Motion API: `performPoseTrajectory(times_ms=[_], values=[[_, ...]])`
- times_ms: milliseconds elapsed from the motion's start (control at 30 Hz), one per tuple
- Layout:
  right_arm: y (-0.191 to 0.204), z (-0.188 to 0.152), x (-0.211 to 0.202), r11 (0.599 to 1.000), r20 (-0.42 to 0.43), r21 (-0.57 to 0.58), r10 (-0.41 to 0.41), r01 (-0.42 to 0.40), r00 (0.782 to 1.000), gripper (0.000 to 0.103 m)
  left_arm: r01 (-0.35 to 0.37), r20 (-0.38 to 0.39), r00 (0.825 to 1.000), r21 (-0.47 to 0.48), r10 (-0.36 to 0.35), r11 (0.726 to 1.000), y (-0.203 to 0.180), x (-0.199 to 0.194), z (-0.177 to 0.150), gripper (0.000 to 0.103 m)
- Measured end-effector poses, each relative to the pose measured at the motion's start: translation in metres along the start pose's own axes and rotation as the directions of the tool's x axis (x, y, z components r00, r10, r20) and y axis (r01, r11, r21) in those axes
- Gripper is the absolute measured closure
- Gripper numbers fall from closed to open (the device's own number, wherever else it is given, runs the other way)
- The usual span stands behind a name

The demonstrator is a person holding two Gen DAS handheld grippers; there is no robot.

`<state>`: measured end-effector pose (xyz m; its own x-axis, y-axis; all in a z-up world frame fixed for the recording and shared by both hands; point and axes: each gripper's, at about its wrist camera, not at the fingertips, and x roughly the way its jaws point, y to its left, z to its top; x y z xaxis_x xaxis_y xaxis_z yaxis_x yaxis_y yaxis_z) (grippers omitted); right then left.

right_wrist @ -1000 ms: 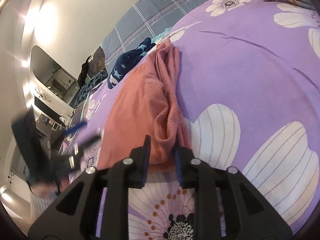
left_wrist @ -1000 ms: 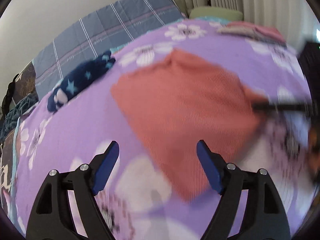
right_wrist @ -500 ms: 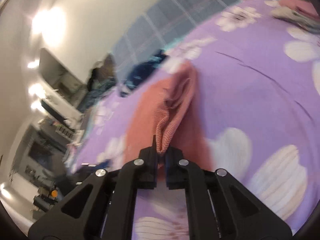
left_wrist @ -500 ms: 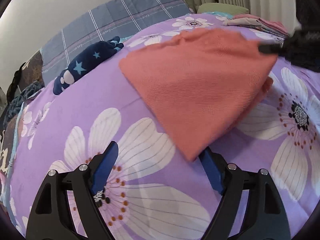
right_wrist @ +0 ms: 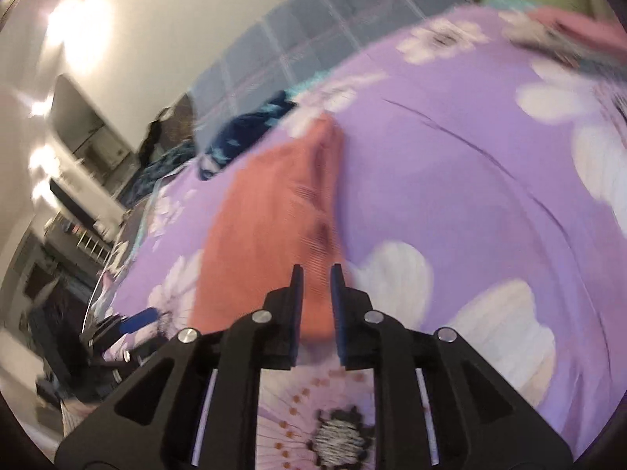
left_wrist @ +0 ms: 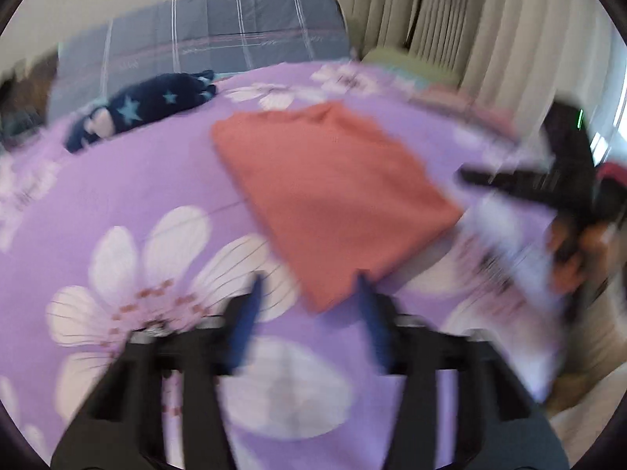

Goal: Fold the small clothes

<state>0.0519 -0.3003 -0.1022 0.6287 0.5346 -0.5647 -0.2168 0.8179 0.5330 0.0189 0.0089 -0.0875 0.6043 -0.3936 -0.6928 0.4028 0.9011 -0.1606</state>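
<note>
Left wrist view. The coral garment (left_wrist: 329, 196) lies flat on the purple floral bedspread (left_wrist: 137, 180) as a compact, roughly four-sided panel with clean edges; judged from that shape, at least one fold is done. Whether a further fold is needed cannot be settled here, as the frame is motion-blurred. The left gripper (left_wrist: 309, 317) holds nothing, its blue-padded jaws standing well apart. The garment's near corner points into the gap between them and reaches about to the tip line, closest to the right-hand jaw; contact cannot be confirmed. The bulk of the cloth extends away to the far side. At the right edge the right gripper (left_wrist: 521, 184) shows as a dark blur just beside the garment's right corner. A navy star-patterned garment (left_wrist: 141, 111) lies at far left, well apart and seemingly unfolded, so work probably remains. A blurred pile of pinkish cloth at far right may be finished items; not certain.

Right wrist view. The right gripper (right_wrist: 317, 297) shows its jaws narrowly apart, with a visible slot between them. The coral garment (right_wrist: 270, 235) runs from that slot away toward far left, its right-hand edge bunched in ridges. The near edge sits in or just behind the slot; no pinch is evident, and the cloth appears to rest on the bedspread (right_wrist: 450, 164) unclamped. The left gripper (right_wrist: 137, 319) is glimpsed at near left beside the garment's left corner.
</note>
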Motion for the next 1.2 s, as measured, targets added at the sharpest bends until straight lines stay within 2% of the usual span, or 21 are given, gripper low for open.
performPoseTrajectory(times_ms=[33, 100, 167, 200, 233, 267, 333, 433, 467, 533, 567, 667, 733, 800, 867, 900, 933, 1000, 1033, 1133, 1200], values=[[0.005, 0.001, 0.002, 1.0, 0.002, -0.028, 0.013, -0.013, 1.0, 0.087, 0.009, 0.009, 1.0, -0.009, -0.009, 1.0, 0.0, 0.002, 0.004, 0.078], [0.017, 0.0, 0.012, 0.997, 0.006, -0.081, 0.014, -0.013, 1.0, 0.087, -0.023, 0.017, 1.0, 0.015, 0.023, 1.0, -0.003, 0.018, 0.01, 0.078], [0.02, -0.003, 0.027, 0.993, -0.006, -0.113, -0.041, 0.041, 0.999, 0.087, -0.021, -0.037, 0.999, 0.036, 0.022, 0.999, -0.007, 0.042, 0.007, 0.078], [0.017, -0.004, 0.034, 0.99, -0.025, -0.121, -0.082, 0.078, 0.996, 0.088, -0.041, -0.075, 0.996, 0.05, 0.044, 0.998, -0.008, 0.057, 0.001, 0.078], [0.012, -0.007, 0.043, 0.985, -0.051, -0.123, -0.126, 0.119, 0.991, 0.1, -0.058, -0.096, 0.993, 0.063, 0.064, 0.996, -0.009, 0.066, -0.003, 0.078], [0.004, -0.01, 0.052, 0.982, -0.077, -0.111, -0.163, 0.154, 0.984, 0.103, -0.064, -0.086, 0.994, 0.07, 0.07, 0.995, -0.01, 0.07, -0.007, 0.078], [-0.004, -0.013, 0.051, 0.983, -0.074, -0.09, -0.167, 0.161, 0.983, 0.103, -0.053, -0.089, 0.994, 0.057, 0.058, 0.997, -0.01, 0.068, -0.006, 0.077], [0.012, -0.012, 0.05, 0.96, -0.067, -0.173, -0.235, 0.221, 0.97, 0.103, -0.033, -0.11, 0.993, 0.048, 0.038, 0.998, -0.007, 0.069, -0.003, 0.077], [0.018, -0.011, 0.05, 0.954, -0.064, -0.196, -0.242, 0.225, 0.968, 0.097, -0.036, -0.117, 0.992, 0.055, 0.042, 0.998, -0.007, 0.068, -0.001, 0.077], [0.027, -0.008, 0.047, 0.961, -0.051, -0.203, -0.204, 0.19, 0.978, 0.096, -0.04, -0.126, 0.991, 0.069, 0.049, 0.997, -0.01, 0.066, 0.003, 0.077], [0.033, -0.003, 0.042, 0.961, -0.015, -0.215, -0.182, 0.174, 0.983, 0.096, -0.03, -0.121, 0.992, 0.07, 0.038, 0.997, -0.009, 0.063, 0.008, 0.077], [0.053, 0.02, 0.035, 0.94, 0.109, -0.283, -0.166, 0.191, 0.98, 0.092, 0.002, -0.035, 0.999, 0.043, 0.0, 0.999, -0.008, 0.047, 0.025, 0.077], [0.061, 0.04, 0.046, 0.937, 0.12, -0.298, -0.152, 0.181, 0.981, 0.092, -0.013, 0.018, 1.0, 0.023, 0.012, 1.0, -0.004, 0.045, 0.042, 0.077], [0.062, 0.059, 0.066, 0.948, 0.063, -0.29, -0.12, 0.133, 0.991, 0.095, 0.002, 0.032, 0.999, -0.008, -0.002, 1.0, 0.004, 0.056, 0.057, 0.077], [0.059, 0.072, 0.086, 0.96, 0.017, -0.264, -0.093, 0.094, 0.996, 0.096, 0.016, -0.012, 1.0, -0.053, -0.016, 0.998, 0.014, 0.079, 0.063, 0.077], [0.056, 0.078, 0.1, 0.961, -0.007, -0.258, -0.105, 0.1, 0.994, 0.096, 0.01, -0.039, 0.999, -0.07, -0.012, 0.998, 0.018, 0.09, 0.061, 0.077], [0.053, 0.079, 0.106, 0.957, -0.016, -0.262, -0.13, 0.121, 0.991, 0.096, 0.004, -0.063, 0.998, -0.081, -0.009, 0.997, 0.022, 0.101, 0.058, 0.077], [0.034, 0.083, 0.133, 0.925, -0.028, -0.271, -0.285, 0.267, 0.958, 0.103, 0.007, -0.039, 0.999, -0.058, -0.01, 0.998, 0.022, 0.108, 0.05, 0.077], [0.024, 0.082, 0.138, 0.922, -0.04, -0.264, -0.303, 0.282, 0.952, 0.103, 0.005, -0.03, 1.0, -0.038, -0.006, 0.999, 0.019, 0.107, 0.049, 0.077], [-0.003, 0.086, 0.146, 0.967, -0.076, -0.176, -0.203, 0.187, 0.976, 0.103, -0.019, -0.026, 0.999, -0.005, 0.019, 1.0, 0.013, 0.109, 0.049, 0.077], [0.003, 0.086, 0.145, 0.956, -0.065, -0.205, -0.228, 0.21, 0.972, 0.103, -0.019, -0.023, 1.0, -0.004, 0.019, 1.0, 0.012, 0.109, 0.047, 0.077]])
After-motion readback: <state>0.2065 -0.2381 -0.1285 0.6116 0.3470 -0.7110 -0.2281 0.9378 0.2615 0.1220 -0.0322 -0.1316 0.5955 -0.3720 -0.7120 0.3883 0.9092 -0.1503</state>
